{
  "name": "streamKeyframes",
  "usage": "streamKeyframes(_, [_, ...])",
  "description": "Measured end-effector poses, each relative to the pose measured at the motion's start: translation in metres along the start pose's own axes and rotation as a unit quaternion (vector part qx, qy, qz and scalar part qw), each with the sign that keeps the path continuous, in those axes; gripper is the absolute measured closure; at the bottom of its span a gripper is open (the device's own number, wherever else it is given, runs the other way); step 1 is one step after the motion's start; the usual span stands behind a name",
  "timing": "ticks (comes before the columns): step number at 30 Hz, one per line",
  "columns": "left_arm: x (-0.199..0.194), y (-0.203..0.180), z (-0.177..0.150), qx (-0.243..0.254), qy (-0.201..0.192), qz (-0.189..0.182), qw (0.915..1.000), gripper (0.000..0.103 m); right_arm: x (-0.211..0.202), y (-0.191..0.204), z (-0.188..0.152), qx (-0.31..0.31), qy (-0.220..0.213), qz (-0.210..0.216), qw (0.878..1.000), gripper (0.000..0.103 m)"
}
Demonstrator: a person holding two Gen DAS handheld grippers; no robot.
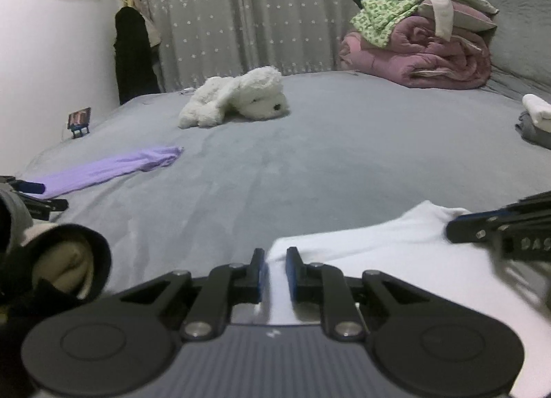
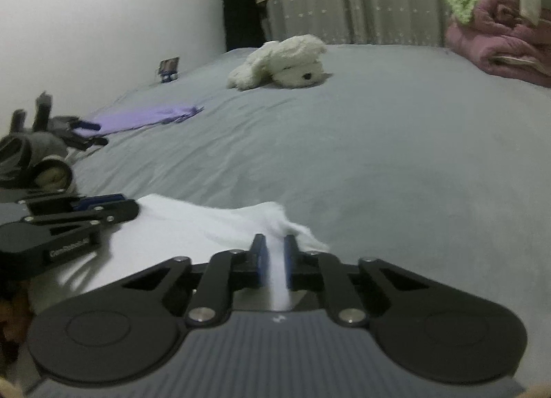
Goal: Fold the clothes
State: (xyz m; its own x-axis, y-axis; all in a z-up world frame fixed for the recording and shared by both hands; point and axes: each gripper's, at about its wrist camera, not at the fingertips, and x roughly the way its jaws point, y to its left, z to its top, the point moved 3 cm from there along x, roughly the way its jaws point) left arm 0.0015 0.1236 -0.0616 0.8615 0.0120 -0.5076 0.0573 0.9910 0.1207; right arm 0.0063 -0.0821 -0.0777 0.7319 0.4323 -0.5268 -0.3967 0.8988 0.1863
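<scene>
A white garment (image 1: 378, 253) lies spread at the near edge of the grey bed (image 1: 344, 157). My left gripper (image 1: 275, 260) is shut on the garment's left edge, with white cloth pinched between its blue pads. My right gripper (image 2: 274, 250) is shut on a bunched corner of the same white garment (image 2: 193, 222), and cloth runs back between its fingers. Each gripper shows in the other's view: the right gripper (image 1: 454, 226) at the garment's far right corner, the left gripper (image 2: 113, 207) at its left edge. A purple garment (image 1: 113, 170) lies flat further left.
A white plush toy (image 1: 237, 98) lies mid-bed. Piled pink bedding and clothes (image 1: 423, 36) sit at the back right, small folded items (image 1: 535, 119) at the right edge. A dark sleeve cuff (image 1: 69, 260) and a black-and-blue device (image 2: 79, 129) are at the left. Grey curtain (image 1: 258, 12) behind.
</scene>
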Motion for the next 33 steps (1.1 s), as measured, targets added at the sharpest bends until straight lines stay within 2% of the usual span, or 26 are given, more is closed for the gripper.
streamKeyframes(2, [-0.005,0.005,0.001,-0.015,-0.001,-0.003,0.9999,0.087,-0.002,-0.002,0.002,0.009,-0.005,-0.001,1.000,0.093])
streamKeyframes(5, [-0.016,0.010,0.004,-0.029,-0.009,-0.009,0.9995,0.087,-0.009,0.006,0.006,-0.003,-0.015,0.003,1.000,0.078])
streamKeyframes(10, [-0.042,0.015,0.001,-0.029,-0.021,-0.049,0.9982,0.086,-0.027,0.035,0.004,-0.030,-0.022,0.044,0.998,0.078])
streamKeyframes(12, [-0.046,0.011,-0.003,-0.017,-0.018,-0.067,0.9975,0.083,-0.028,0.048,0.001,-0.047,-0.009,0.058,0.997,0.076])
streamKeyframes(17, [-0.056,0.003,-0.013,0.014,-0.009,-0.111,0.9937,0.082,-0.020,0.068,-0.012,-0.076,0.032,0.049,0.995,0.074])
streamKeyframes(20, [-0.062,-0.002,-0.019,0.032,-0.004,-0.137,0.9900,0.082,-0.021,0.072,-0.014,-0.091,0.031,0.045,0.994,0.071])
streamKeyframes(24, [-0.059,-0.003,-0.032,0.058,0.003,-0.141,0.9883,0.082,-0.023,0.069,-0.017,-0.087,0.032,0.045,0.995,0.071])
streamKeyframes(33, [-0.065,0.013,-0.038,0.052,0.006,-0.165,0.9849,0.082,-0.032,0.068,-0.023,-0.100,0.037,0.050,0.993,0.070])
